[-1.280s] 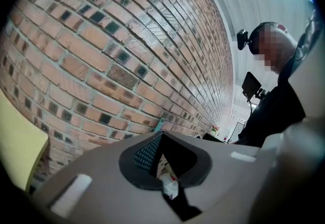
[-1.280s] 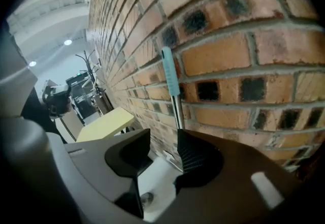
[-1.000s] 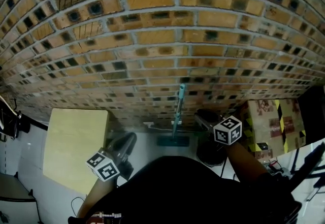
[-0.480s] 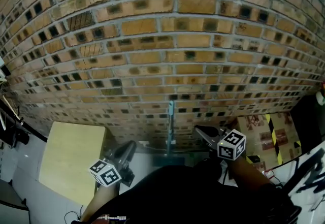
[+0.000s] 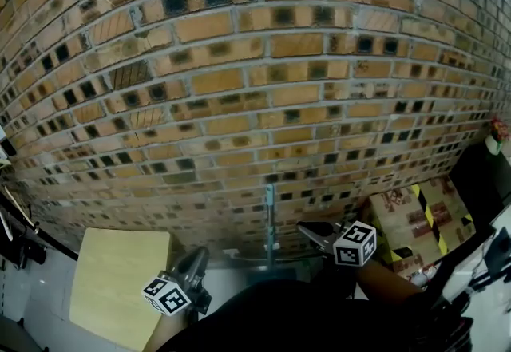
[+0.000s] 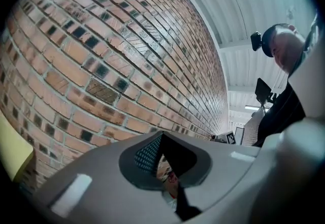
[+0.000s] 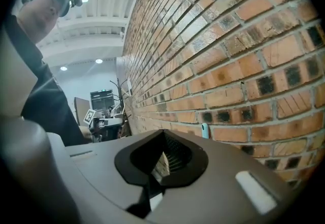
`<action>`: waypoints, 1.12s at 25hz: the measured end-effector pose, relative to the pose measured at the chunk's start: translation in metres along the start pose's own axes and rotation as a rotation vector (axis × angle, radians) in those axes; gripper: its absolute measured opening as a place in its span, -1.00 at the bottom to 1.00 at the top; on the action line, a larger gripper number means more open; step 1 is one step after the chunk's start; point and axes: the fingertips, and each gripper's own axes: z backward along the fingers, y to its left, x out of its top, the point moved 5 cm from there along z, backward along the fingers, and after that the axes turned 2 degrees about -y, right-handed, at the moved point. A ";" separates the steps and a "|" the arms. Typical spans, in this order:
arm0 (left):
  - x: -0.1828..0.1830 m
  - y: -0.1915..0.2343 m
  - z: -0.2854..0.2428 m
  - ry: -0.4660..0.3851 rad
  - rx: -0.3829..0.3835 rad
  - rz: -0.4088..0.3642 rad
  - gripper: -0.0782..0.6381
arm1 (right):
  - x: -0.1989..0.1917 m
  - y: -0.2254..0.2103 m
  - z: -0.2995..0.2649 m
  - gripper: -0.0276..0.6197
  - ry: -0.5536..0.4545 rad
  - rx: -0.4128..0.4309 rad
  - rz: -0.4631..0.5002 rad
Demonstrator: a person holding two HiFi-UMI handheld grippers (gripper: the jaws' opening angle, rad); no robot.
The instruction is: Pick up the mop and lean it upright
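Note:
The mop's teal-grey handle (image 5: pixel 270 219) stands upright against the brick wall (image 5: pixel 239 87), and its head is hidden behind the person's dark body at the bottom. Its teal tip (image 7: pixel 204 130) also shows against the bricks in the right gripper view. My right gripper (image 5: pixel 306 227) sits just right of the handle, apart from it and shut on nothing. My left gripper (image 5: pixel 199 255) hangs lower left of the handle, pointing at the wall. Its jaws (image 6: pixel 161 159) look shut and hold nothing.
A pale yellow board (image 5: pixel 120 286) lies at the lower left by the wall. A cardboard box with black-yellow tape (image 5: pixel 415 215) stands at the right. Dark equipment and cables crowd both bottom corners. The brick wall is close ahead.
The head view has tilted up, so more wall shows and the mop head has dropped out of sight. The handle stays upright on the wall, and both grippers stay clear of it.

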 end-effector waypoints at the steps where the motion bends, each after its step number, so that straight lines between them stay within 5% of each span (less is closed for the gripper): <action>1: 0.000 0.001 0.001 0.002 -0.004 -0.001 -0.80 | 0.000 0.003 -0.002 -0.87 0.000 0.001 0.006; 28: -0.001 0.013 0.012 0.008 -0.019 0.020 -0.79 | -0.004 0.017 -0.015 -0.88 0.047 -0.040 0.048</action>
